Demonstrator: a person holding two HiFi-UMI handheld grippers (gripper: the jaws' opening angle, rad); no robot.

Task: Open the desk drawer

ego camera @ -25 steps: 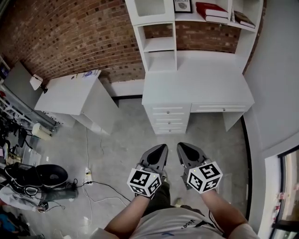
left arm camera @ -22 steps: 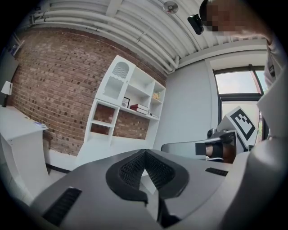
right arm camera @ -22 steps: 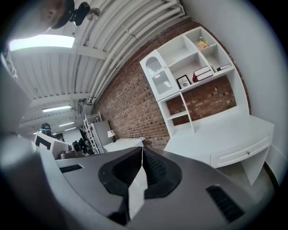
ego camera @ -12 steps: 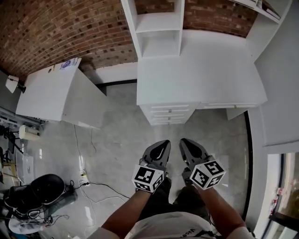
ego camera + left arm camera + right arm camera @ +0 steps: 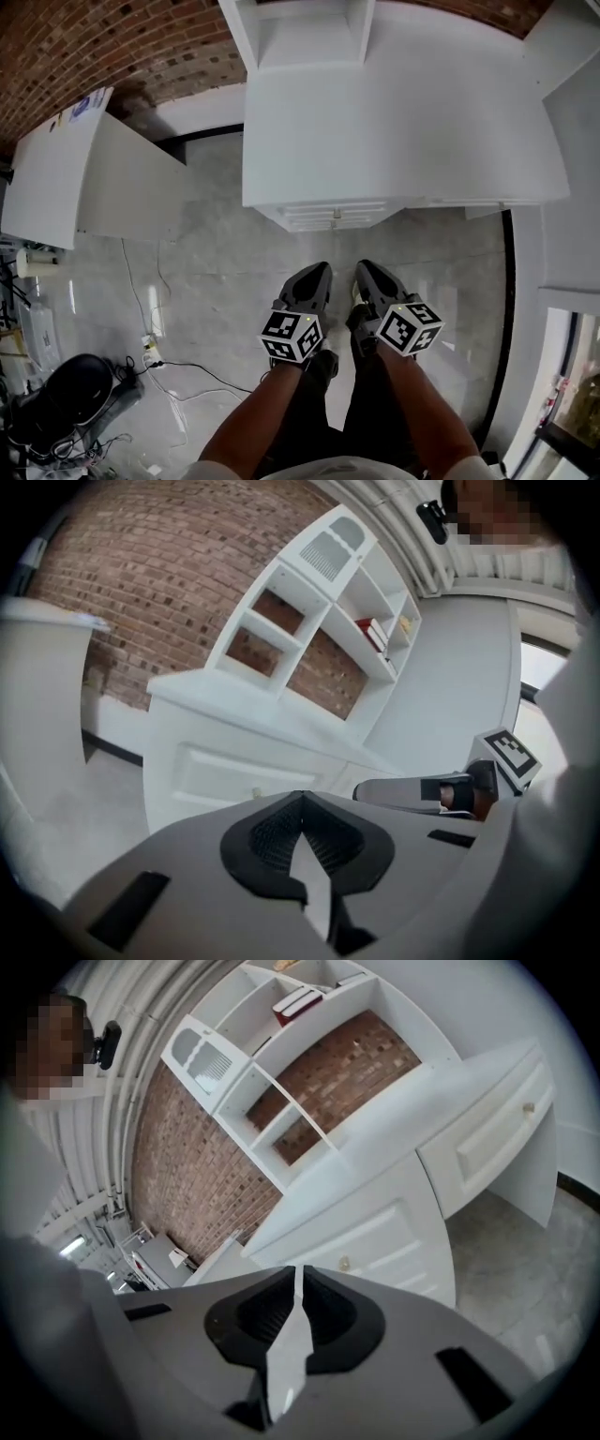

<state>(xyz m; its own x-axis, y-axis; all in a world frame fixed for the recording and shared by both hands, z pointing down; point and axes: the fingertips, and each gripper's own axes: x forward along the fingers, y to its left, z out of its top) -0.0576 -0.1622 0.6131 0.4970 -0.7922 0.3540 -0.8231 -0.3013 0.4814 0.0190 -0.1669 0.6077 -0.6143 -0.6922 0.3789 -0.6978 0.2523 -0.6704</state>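
Note:
The white desk [image 5: 403,131] fills the top of the head view; its stack of drawers [image 5: 334,216] shows only as thin front edges under the desktop. My left gripper [image 5: 321,272] and right gripper [image 5: 365,269] hang side by side over the floor, just short of that stack, both shut on nothing. In the left gripper view the top drawer front [image 5: 246,772] with a small knob [image 5: 255,792] lies beyond the closed left gripper [image 5: 300,801]. From the right gripper [image 5: 298,1275] the same drawer's knob [image 5: 344,1265] shows, and a wide drawer [image 5: 497,1138] lies to the right.
A white shelf hutch [image 5: 300,33] rises on the desk against the brick wall [image 5: 103,42]. A second white table [image 5: 84,173] stands at the left. Cables [image 5: 178,375] and a black bag [image 5: 56,403] lie on the floor at lower left; a grey wall [image 5: 572,244] runs along the right.
The view has moved toward the desk: it now looms larger and its drawer fronts are seen almost edge-on. Both grippers stay shut, side by side, now close to the drawer stack.

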